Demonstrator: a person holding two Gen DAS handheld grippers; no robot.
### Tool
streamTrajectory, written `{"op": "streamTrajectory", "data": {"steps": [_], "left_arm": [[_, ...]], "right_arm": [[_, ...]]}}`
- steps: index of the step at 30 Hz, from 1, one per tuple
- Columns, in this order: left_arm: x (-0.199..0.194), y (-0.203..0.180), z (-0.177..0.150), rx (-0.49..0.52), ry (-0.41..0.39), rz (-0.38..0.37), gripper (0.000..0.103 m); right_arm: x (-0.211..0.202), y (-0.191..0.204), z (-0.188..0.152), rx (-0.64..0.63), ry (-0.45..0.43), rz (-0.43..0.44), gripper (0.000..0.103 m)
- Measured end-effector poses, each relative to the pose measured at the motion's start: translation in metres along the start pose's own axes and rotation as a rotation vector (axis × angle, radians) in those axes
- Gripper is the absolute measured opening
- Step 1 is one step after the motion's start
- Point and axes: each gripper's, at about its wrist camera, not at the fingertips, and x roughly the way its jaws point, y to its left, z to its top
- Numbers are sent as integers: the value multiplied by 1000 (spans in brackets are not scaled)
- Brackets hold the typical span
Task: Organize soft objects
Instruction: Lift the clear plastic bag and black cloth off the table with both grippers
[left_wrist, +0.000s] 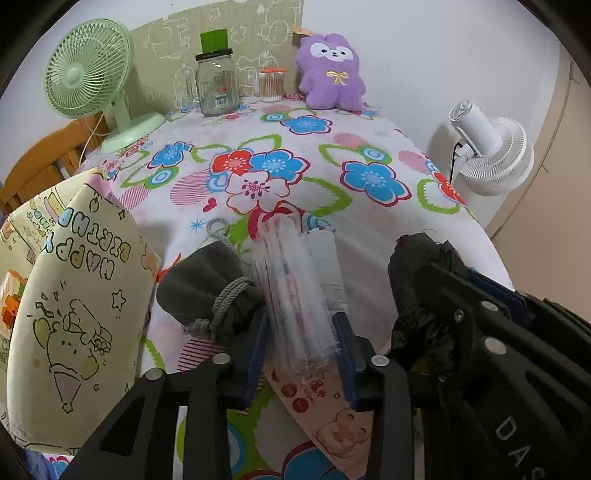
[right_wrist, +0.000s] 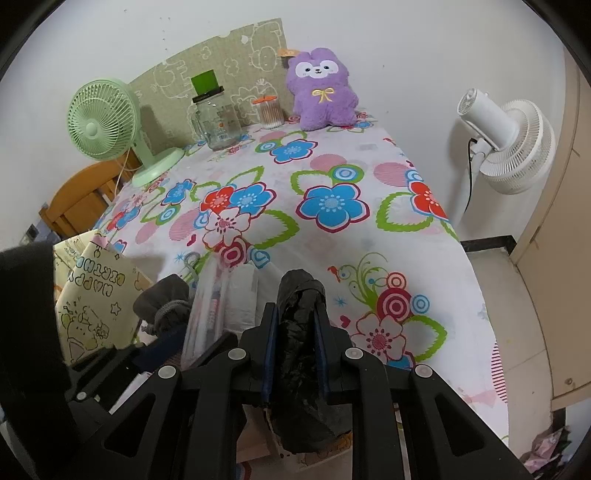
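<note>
My left gripper (left_wrist: 301, 332) clenches a clear plastic tissue pack (left_wrist: 291, 280) between its jaws; my right gripper (right_wrist: 293, 325) grips a crumpled black bag (right_wrist: 299, 354). The slick pack may slide out, or I may snag the grey drawstring pouch (left_wrist: 207, 295) touching my left jaw.

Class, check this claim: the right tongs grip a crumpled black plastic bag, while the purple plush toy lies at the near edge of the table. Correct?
Not quite. In the right wrist view the right tongs do grip the black plastic bag, but the purple plush toy sits upright at the table's far edge, by the wall.
</note>
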Motion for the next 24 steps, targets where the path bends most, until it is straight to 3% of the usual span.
{"op": "streamTrajectory", "data": {"steps": [5, 24], "left_arm": [[-3, 1, -2, 1, -5, 2, 20], [-42, 14, -10, -4, -64, -10, 17]], "right_arm": [[0, 1, 0, -1, 0, -1, 22], [-26, 22, -10, -13, -34, -9, 22]]}}
